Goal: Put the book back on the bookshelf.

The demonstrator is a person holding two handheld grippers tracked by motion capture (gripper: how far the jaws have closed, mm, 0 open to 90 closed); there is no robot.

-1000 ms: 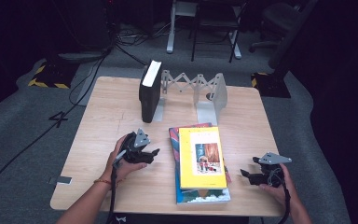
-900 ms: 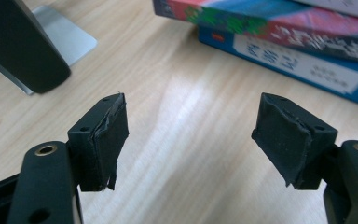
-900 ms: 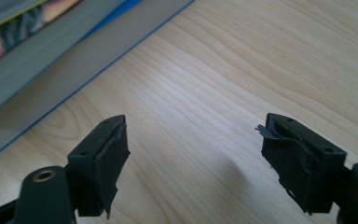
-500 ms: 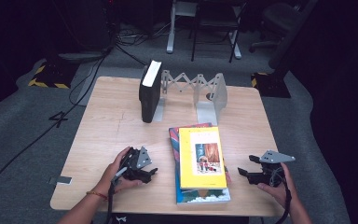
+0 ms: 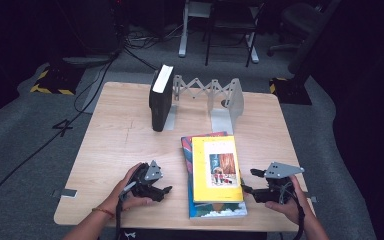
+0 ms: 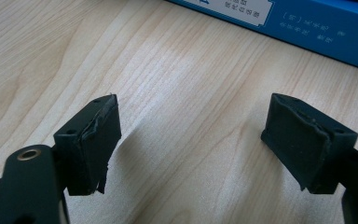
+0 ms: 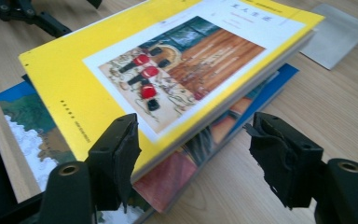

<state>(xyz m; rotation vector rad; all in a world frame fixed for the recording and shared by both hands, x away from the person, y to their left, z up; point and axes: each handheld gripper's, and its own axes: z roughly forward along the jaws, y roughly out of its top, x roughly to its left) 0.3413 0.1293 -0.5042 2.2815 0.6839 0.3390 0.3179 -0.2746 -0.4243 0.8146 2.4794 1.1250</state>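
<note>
From the high view, a wooden table carries a stack of books near its front edge: a yellow book lies flat on top of a blue book, with a third cover peeking out at the far left corner of the stack. The left gripper rests low on the table just left of the stack, apart from it, its jaws spread with nothing between them; they have just been opening. The right gripper sits at the stack's right edge, its jaws pointing at the books. Farther back, a black book stands upright against a grey folding rack. In the left gripper view, the two black jaws stand wide over bare wood, and the blue book lies ahead across the top of the picture, not touched. In the right gripper view, the jaws are spread and have just been closing; one finger sits at the near corner of the yellow book, the other stands clear over the table beside the stack, so nothing is pinched.
</note>
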